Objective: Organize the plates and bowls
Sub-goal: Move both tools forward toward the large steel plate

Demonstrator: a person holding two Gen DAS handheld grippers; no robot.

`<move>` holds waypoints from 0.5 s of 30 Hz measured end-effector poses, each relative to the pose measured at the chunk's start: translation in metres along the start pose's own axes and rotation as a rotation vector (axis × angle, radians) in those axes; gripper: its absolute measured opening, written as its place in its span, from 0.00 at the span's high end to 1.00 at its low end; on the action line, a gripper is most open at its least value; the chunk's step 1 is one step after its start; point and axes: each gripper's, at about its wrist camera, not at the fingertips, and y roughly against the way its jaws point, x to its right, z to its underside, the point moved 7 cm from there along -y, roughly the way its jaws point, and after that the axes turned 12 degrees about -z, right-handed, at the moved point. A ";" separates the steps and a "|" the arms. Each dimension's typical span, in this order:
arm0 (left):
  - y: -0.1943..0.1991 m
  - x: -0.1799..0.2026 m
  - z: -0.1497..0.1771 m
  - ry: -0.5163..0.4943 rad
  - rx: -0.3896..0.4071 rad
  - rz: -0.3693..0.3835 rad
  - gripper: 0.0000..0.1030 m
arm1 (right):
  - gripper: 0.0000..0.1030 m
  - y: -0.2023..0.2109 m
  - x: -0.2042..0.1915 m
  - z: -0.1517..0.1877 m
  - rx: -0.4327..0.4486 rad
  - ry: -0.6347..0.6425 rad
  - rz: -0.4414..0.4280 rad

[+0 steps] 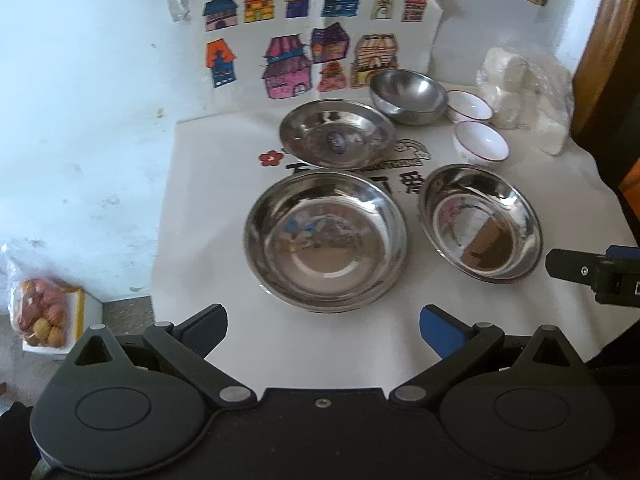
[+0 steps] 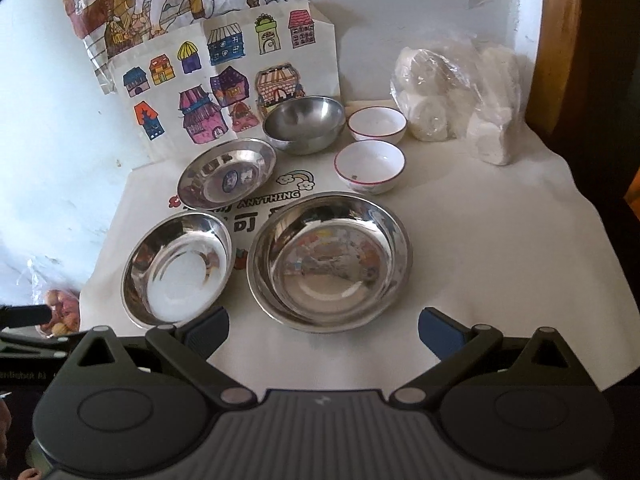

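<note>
Three steel plates lie on a white cloth [image 1: 208, 240]. In the left wrist view the near-left plate [image 1: 326, 242] is straight ahead of my open, empty left gripper [image 1: 323, 332], the near-right plate [image 1: 482, 222] beside it, the far plate [image 1: 336, 138] behind. A steel bowl [image 1: 407, 97] and two white red-rimmed bowls [image 1: 469, 106] [image 1: 481, 143] stand at the back. In the right wrist view my open, empty right gripper [image 2: 324, 334] is just short of the near-right plate [image 2: 330, 262]; the near-left plate [image 2: 178, 268], far plate [image 2: 226, 172], steel bowl [image 2: 304, 122] and white bowls [image 2: 376, 124] [image 2: 370, 166] show too.
Children's house drawings [image 1: 300, 36] lean on the wall behind the dishes. A plastic bag of white rolls [image 2: 452, 96] sits at the back right. A bag of snacks [image 1: 40, 312] lies off the table's left edge. The right gripper's body [image 1: 596, 274] shows at the right.
</note>
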 end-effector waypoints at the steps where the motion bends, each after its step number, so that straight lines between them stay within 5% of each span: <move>1: -0.001 -0.003 -0.001 0.004 -0.005 -0.007 0.01 | 0.00 -0.002 -0.001 -0.002 -0.001 0.002 -0.003; 15: -0.050 -0.033 -0.042 0.002 -0.023 0.035 0.01 | 0.00 -0.030 -0.028 -0.033 0.049 0.013 -0.006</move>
